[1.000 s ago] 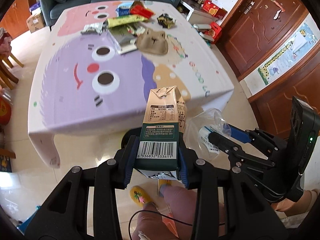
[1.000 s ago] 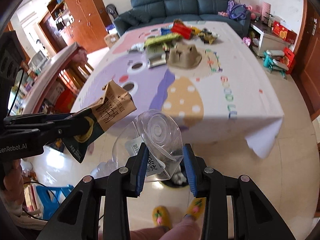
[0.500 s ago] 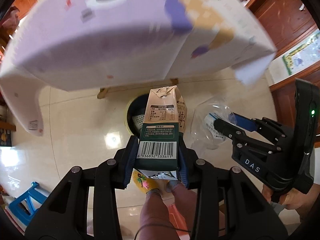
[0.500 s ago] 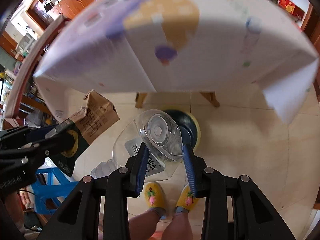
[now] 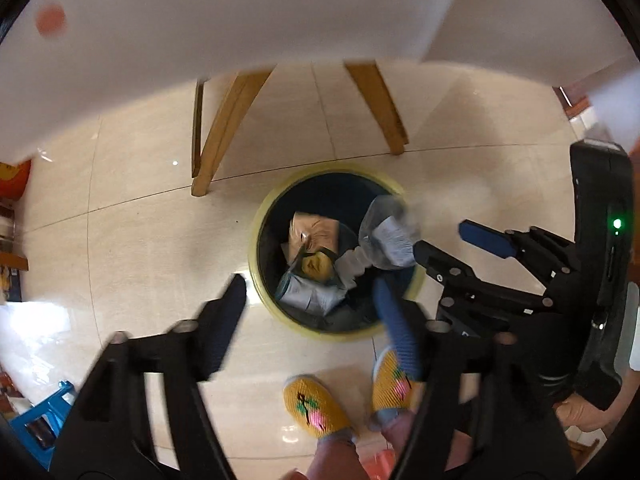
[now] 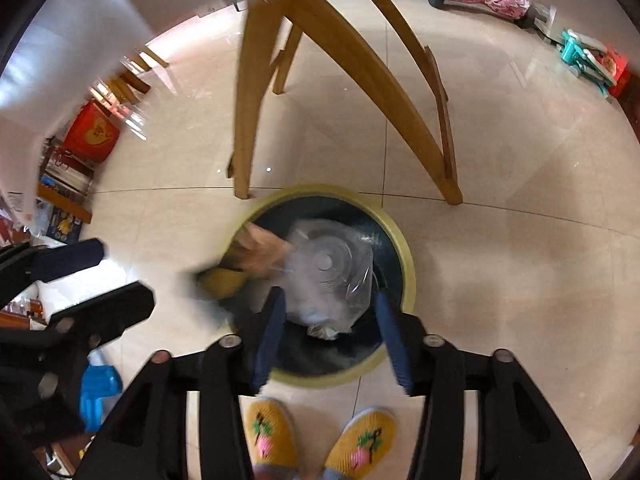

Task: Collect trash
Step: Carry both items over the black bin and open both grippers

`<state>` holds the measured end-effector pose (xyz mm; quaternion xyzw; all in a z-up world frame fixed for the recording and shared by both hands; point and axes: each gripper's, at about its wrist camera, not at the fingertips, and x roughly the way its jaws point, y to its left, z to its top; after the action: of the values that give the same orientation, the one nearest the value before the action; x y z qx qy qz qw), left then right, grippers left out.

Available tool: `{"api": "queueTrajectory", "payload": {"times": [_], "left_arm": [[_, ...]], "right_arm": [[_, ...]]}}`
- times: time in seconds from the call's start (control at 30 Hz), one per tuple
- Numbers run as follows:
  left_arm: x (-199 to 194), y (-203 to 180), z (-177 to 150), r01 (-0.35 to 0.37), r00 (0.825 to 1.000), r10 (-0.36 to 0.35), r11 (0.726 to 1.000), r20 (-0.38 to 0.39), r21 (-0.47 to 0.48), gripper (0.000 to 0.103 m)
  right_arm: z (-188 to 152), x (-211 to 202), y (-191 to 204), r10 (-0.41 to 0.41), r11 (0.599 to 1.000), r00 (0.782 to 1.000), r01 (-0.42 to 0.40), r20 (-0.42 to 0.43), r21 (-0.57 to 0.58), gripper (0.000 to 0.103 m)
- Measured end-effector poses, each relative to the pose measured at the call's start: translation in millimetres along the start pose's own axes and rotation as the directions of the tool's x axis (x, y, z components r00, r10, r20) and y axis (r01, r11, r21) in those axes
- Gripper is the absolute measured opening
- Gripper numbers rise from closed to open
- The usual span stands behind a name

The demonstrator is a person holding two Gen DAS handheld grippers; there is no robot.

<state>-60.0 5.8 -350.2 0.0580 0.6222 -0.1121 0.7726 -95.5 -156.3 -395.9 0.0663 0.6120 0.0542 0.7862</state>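
Floor tile fills most of your left wrist view, pale and glossy, with open room to the left of the round bin (image 5: 256,256), whose yellow rim stands just in front of the person's yellow embroidered slippers (image 5: 316,404). Beyond the bin two wooden legs (image 5: 224,128) slant down to the floor under the white cloth edge of the counter (image 5: 200,40). Your left gripper (image 5: 308,308) has its fingers spread wide and grips nothing. Inside the bin the carton (image 5: 312,240) lies crumpled, tan at the far end and green-yellow at the near end, its long axis running away from you. Just right of it the clear plastic bottle (image 5: 384,236) sits at the bin's right rim, blurred, its ribbed neck slanting down-left toward the carton. Your right gripper (image 5: 452,248) reaches in from the right, blue-padded fingers apart, close to the bottle; you cannot tell from here whether they touch it.

From your right wrist view the same bin (image 6: 408,276) lies directly below, with bare tile open to the right. The right gripper (image 6: 332,332) shows its fingers wide apart, and the bottle (image 6: 328,276), thin and crinkled, hangs between and beyond them over the bin, base toward the camera. The carton (image 6: 256,252) is a brown-and-yellow smear at the bin's left rim. The left gripper (image 6: 92,276) stands open at the left edge.
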Motion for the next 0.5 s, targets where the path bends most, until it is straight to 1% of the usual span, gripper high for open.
{"api": "queueTrajectory", "payload": {"times": [0.1,0.2,0.37,0.5], "left_arm": [[18,3,-3,-0.023,1.0,0.022,1.0,-0.016,-0.019,0.07],[24,8,-7,-0.034,0.999,0.033,0.998,-0.013,-0.044,0.07],[13,15,-4,-0.048,0.999,0.049,0.996,0.01,-0.069,0.07],[-10,14,1,-0.046,0.998,0.049,0.995,0.027,-0.084,0.07]], "right_arm": [[-1,17,-4,-0.005,1.0,1.0,0.005,-0.005,0.015,0.051],[-5,19,-7,-0.004,1.0,1.0,0.004,0.011,0.014,0.051],[-6,6,-6,-0.002,1.0,1.0,0.002,0.022,0.018,0.051],[-3,-13,0,0.002,1.0,0.999,-0.003,0.032,0.026,0.051]]}}
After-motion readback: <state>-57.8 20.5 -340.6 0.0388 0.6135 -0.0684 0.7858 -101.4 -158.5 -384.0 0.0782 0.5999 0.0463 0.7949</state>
